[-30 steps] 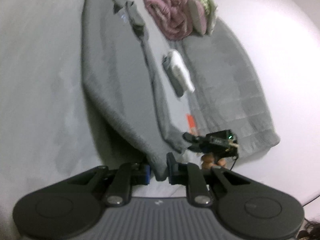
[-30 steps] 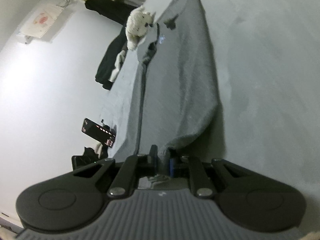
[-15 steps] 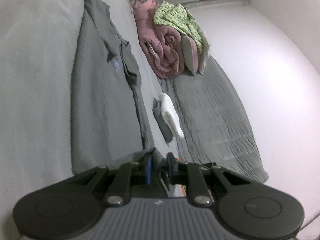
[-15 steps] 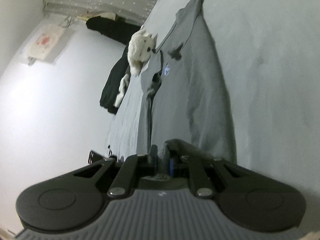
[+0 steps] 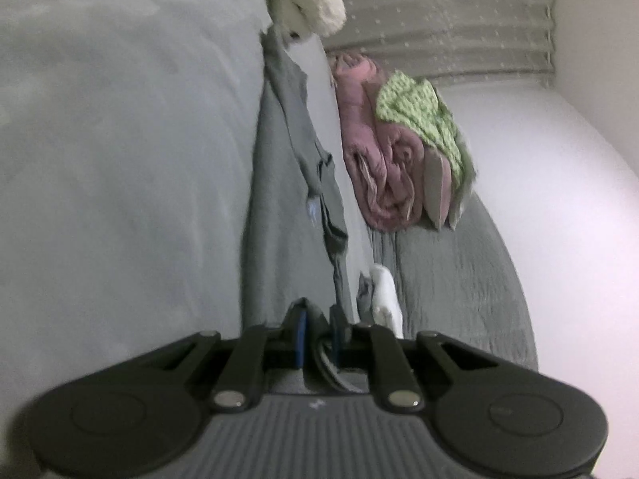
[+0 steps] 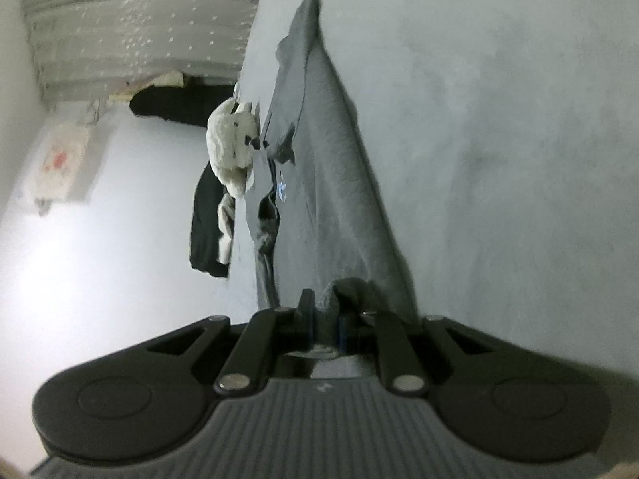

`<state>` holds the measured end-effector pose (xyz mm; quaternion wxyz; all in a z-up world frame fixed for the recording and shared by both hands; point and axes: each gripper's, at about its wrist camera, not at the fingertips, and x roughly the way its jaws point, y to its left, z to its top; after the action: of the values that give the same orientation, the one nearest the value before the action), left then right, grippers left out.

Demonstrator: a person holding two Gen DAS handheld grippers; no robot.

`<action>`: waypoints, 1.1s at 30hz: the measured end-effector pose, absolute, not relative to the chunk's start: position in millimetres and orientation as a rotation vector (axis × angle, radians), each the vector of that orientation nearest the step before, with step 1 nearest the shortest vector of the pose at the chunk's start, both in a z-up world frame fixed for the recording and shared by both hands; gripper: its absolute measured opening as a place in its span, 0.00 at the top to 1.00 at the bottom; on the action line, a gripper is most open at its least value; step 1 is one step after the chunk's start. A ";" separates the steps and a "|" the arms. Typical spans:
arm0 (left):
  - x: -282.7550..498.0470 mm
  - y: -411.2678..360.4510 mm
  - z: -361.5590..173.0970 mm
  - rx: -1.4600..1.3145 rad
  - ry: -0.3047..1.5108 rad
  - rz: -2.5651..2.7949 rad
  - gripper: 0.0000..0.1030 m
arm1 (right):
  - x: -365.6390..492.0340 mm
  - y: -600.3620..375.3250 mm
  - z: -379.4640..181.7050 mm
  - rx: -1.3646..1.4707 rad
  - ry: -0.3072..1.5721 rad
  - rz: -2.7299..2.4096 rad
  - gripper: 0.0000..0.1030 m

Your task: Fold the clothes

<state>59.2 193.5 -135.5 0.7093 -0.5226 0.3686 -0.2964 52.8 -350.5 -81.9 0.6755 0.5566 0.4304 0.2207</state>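
shirt (image 5: 279, 207): dark grey, small pale blue mark on the chest
bed sheet (image 5: 120, 159): light grey, plain
plush toy (image 6: 233, 147): cream white, black nose
rolled blanket (image 5: 379, 159): dusty pink
cloth on the blanket (image 5: 423, 115): light green, fine dotted print
quilt (image 5: 451, 287): grey, stitched in lines
curtain (image 6: 139, 20): grey, pale specks
hanging garment (image 6: 203, 231): black
gripper pads (image 5: 301, 331): blue

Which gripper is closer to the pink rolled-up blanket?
Left. The left gripper, gripping the gray shirt, has the pink blanket just ahead to its side. The right gripper holds the shirt's other corner; the blanket isn't in its view.
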 end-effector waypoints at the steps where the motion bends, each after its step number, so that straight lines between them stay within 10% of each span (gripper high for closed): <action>1: 60.9 193.4 -135.4 -1.169 0.813 -0.651 0.88 | 53.5 -352.4 -81.5 1.265 0.964 0.502 0.82; 6: 66.5 188.9 -127.4 -1.138 0.795 -0.629 0.84 | 50.6 -359.5 -75.3 1.296 0.906 0.515 0.70; 9: 68.9 186.1 -120.4 -1.099 0.782 -0.615 0.65 | 49.2 -363.4 -69.4 1.308 0.844 0.522 0.52; 33: 70.3 158.3 -97.4 -0.696 0.754 -0.533 0.59 | 60.2 -314.5 -48.8 0.719 0.765 0.383 0.66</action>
<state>70.3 158.3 -97.4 0.8375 -0.3288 0.3564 -0.2518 60.2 -314.5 -48.8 0.8478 0.3412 0.3630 0.1816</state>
